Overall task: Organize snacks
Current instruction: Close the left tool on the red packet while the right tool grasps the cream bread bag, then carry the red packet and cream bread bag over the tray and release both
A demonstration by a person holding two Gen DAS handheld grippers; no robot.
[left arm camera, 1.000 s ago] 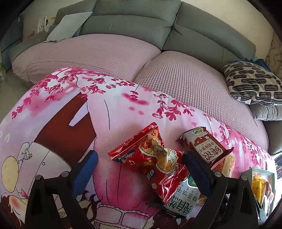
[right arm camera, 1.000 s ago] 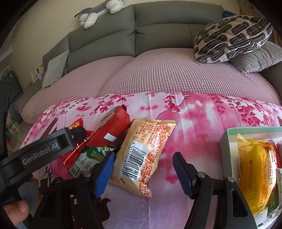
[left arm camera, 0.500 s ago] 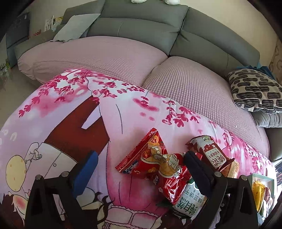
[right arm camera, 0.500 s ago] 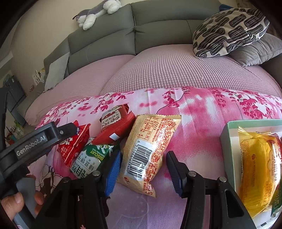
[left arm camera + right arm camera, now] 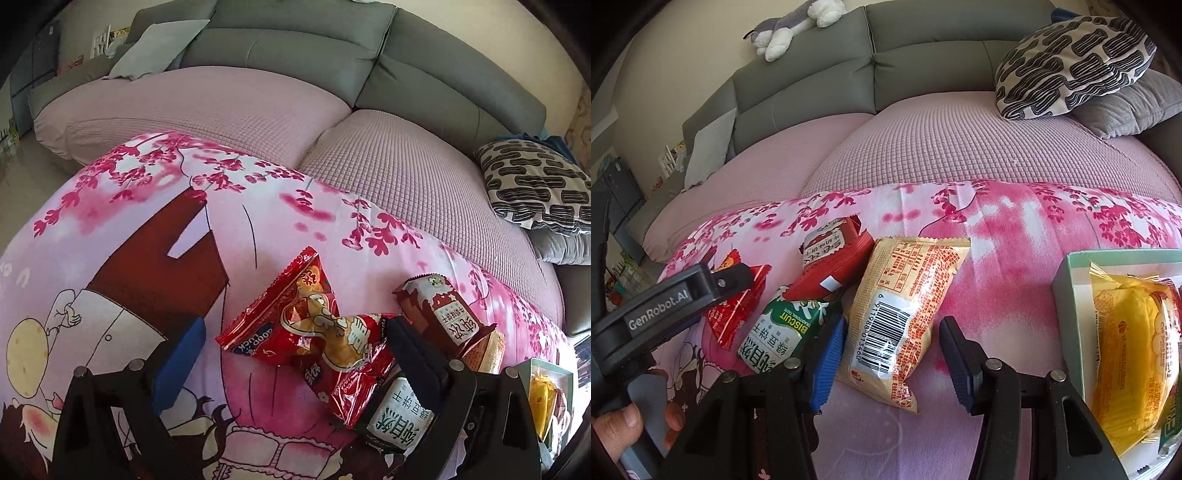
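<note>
Pink blossom-print cloth [image 5: 1015, 229] covers the surface where your snacks lie, in front of a sofa [image 5: 923, 48]. Going left to right in the right wrist view: your left gripper [image 5: 291, 347] hangs with its jaws spread wide over the red packet [image 5: 314, 325], not pressing on it. Next come the green biscuit packet [image 5: 779, 332] and, overlapping its top, the brown-red packet [image 5: 831, 258]. Your right gripper [image 5: 892, 354] has just narrowed its jaws around the lower end of the tan barcode packet [image 5: 905, 306]; the left pad sits just beside the packet's edge, the right pad stands apart, so it is not clamped. At far right, the pale green box [image 5: 1067, 291] holds a yellow packet [image 5: 1126, 350].
</note>
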